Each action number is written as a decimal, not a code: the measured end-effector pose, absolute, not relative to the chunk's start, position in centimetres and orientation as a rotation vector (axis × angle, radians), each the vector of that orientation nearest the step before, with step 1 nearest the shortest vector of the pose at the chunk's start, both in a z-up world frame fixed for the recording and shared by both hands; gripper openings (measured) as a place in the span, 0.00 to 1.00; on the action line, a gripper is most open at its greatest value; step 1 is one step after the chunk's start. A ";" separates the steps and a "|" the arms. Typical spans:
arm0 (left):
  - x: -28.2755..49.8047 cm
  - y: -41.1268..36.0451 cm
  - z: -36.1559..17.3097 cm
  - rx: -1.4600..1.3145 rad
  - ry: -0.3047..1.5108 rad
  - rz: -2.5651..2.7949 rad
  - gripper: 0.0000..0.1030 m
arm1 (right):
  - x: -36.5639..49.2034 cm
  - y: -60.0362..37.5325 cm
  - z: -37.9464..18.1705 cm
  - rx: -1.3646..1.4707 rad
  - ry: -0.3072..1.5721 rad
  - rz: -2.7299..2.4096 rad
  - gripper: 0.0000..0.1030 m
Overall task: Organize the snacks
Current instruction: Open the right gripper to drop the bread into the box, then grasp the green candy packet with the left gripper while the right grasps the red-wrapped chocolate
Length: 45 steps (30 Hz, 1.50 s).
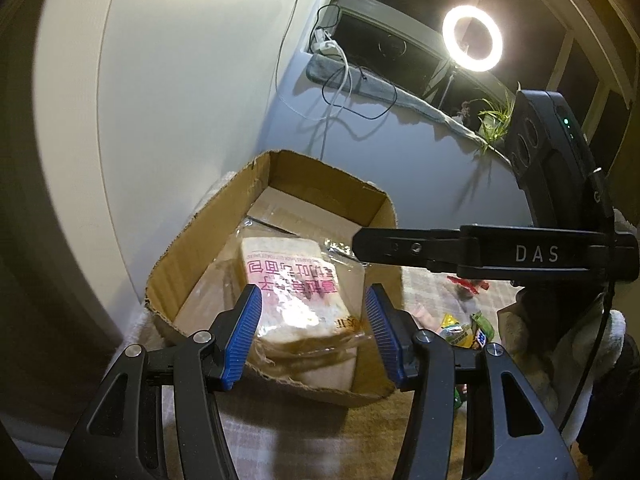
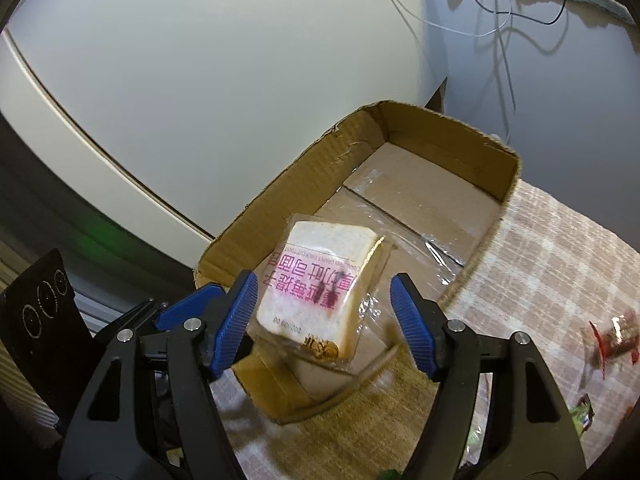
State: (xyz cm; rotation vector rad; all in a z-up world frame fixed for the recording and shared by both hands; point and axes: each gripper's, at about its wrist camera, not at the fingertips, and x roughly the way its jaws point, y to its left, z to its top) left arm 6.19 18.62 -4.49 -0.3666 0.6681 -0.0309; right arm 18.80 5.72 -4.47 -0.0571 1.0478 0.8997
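Observation:
A wrapped slice of thick toast (image 2: 316, 280) with pink print hangs tilted over the near wall of an open cardboard box (image 2: 452, 136). It looks blurred. My right gripper (image 2: 324, 284) is open around it, with a gap between each blue pad and the wrapper. In the left wrist view the toast (image 1: 292, 288) shows ahead of my left gripper (image 1: 312, 296), which is open and grips nothing. The left gripper's fingers (image 2: 192, 304) stand just left of the right gripper. The right gripper's finger (image 1: 400, 246) reaches over the box (image 1: 320, 184) from the right.
Loose snack packets lie on the checked cloth (image 2: 540, 260) right of the box: a red one (image 2: 616, 336) and green ones (image 1: 460, 328). Behind the box are a white wall, hanging cables (image 1: 340, 80), a ring light (image 1: 472, 38) and a plant (image 1: 496, 116).

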 end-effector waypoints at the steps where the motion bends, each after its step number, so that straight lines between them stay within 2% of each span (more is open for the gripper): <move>1: 6.0 18.5 -4.3 -0.362 0.665 -0.030 0.51 | 18.5 5.3 -4.2 -0.063 1.038 0.893 0.73; 3: 5.5 18.2 -3.9 -0.357 0.660 -0.031 0.51 | 18.2 4.5 -3.7 -0.066 1.020 0.883 0.76; 11: 4.0 16.0 -3.1 -0.333 0.663 -0.060 0.53 | 16.8 -0.4 -2.4 -0.075 0.959 0.792 0.77; 14: 3.9 14.3 -2.9 -0.312 0.675 -0.094 0.53 | 16.1 -2.9 -2.1 -0.076 0.923 0.753 0.88; 19: 4.0 11.3 -3.4 -0.279 0.715 -0.167 0.53 | 14.8 -7.5 -2.0 -0.100 0.907 0.696 0.89; 23: 4.3 9.3 -4.8 -0.258 0.787 -0.256 0.53 | 13.5 -11.7 -2.5 -0.130 0.922 0.643 0.94; 33: 5.0 4.4 -7.6 -0.002 0.910 -0.355 0.53 | 10.3 -22.2 -6.5 -0.167 1.017 0.481 0.94; 45: 6.7 2.2 -9.6 0.153 0.962 -0.404 0.47 | 9.2 -25.6 -9.8 -0.096 1.091 0.382 0.94</move>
